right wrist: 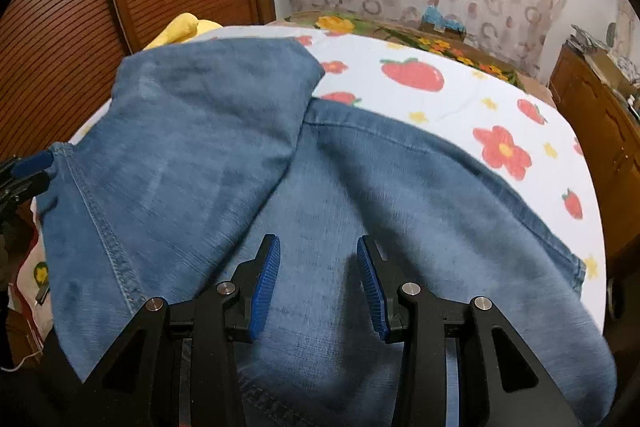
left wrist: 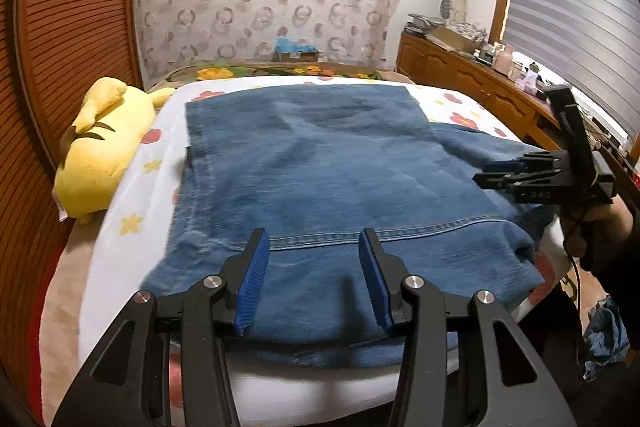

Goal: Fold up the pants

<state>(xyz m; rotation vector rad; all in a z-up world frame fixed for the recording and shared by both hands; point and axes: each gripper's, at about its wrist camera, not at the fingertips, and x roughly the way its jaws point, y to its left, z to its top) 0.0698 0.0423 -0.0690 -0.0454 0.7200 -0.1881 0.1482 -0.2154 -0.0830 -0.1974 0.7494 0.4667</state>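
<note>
Nowhere readable writing: folded jeans [left wrist: 320, 167], both tongs [left wrist: 314, 255] [right wrist: 318, 259] agape.

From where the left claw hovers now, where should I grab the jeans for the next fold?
Take the stitched hem edge of the top denim layer, just ahead of the open left claw. Come in low from the near side and pinch that layer only: it lies flat across the jeans as a free edge. The right claw is open too.
</note>
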